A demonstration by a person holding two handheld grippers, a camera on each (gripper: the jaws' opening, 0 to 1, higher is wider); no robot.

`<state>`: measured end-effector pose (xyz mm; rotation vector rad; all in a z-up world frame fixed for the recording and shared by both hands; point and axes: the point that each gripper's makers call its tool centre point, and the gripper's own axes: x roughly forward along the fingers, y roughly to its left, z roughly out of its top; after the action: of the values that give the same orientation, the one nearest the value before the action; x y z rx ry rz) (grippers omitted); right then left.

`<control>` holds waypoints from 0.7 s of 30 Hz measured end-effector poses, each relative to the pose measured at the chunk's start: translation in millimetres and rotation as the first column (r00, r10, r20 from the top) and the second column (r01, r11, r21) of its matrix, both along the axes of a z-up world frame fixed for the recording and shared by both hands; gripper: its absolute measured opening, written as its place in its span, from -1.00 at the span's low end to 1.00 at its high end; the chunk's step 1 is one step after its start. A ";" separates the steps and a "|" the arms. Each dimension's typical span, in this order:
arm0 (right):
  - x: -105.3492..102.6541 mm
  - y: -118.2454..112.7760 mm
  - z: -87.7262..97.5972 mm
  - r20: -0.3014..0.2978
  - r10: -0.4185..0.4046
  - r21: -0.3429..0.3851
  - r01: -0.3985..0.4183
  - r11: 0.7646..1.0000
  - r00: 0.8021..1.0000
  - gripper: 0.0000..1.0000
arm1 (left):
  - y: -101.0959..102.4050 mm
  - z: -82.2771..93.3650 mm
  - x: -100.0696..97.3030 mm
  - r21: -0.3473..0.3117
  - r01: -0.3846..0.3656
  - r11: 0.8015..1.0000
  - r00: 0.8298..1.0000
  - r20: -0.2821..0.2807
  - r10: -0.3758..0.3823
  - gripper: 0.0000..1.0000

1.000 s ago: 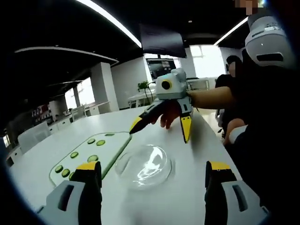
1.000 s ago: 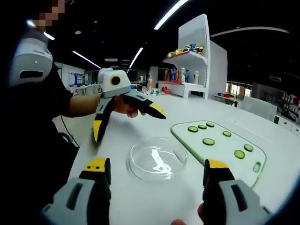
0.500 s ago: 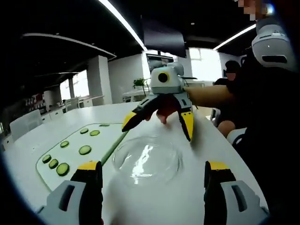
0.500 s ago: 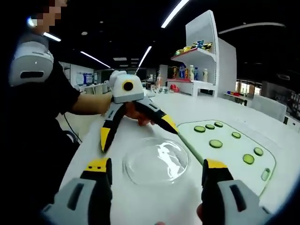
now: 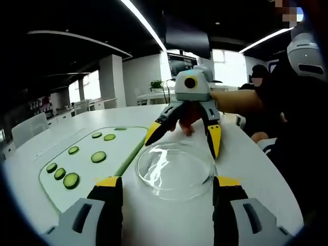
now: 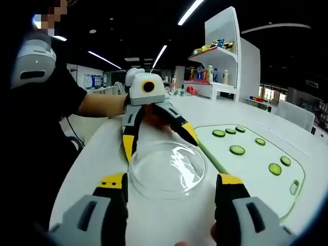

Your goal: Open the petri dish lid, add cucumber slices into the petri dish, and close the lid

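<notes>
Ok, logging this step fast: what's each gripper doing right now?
Left gripper: open, jaws either side of the petri dish, holding nothing.
Right gripper: open, same dish, holding nothing.

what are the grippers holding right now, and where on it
Nothing is held: the left gripper and the right gripper are both open, straddling the petri dish.

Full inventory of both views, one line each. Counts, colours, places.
petri dish: 1, clear glass, lid on, on the white table between both grippers
cutting board: 1, white with green edge, beside the dish
cucumber slices: 6 countable in the left gripper view, green, spread on the board
shelf unit: 1, white, holding colourful items, behind the table
person's forearm: 1, reaching in behind the right gripper
left gripper: yellow-tipped grey jaws, open either side of the dish
right gripper: same colours, open, facing the dish from the opposite side
</notes>
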<state>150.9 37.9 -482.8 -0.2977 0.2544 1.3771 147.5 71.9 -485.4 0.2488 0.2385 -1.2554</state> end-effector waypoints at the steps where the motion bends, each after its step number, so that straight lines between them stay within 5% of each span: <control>1: 0.6 -0.3 -0.9 0.003 -0.001 -0.002 0.001 1.000 1.000 0.21 | -1.1 -0.3 -1.5 -0.001 0.003 1.000 1.000 -0.010 -0.003 0.35; 21: -2.5 7.1 -8.1 -0.046 0.014 -0.003 -0.014 1.000 0.999 0.10 | -3.1 -2.8 0.9 -0.008 0.017 1.000 0.998 -0.057 -0.018 0.22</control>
<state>148.5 44.9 -490.8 -0.2710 0.2933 1.3985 148.5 68.8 -488.3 0.2094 0.2810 -1.2816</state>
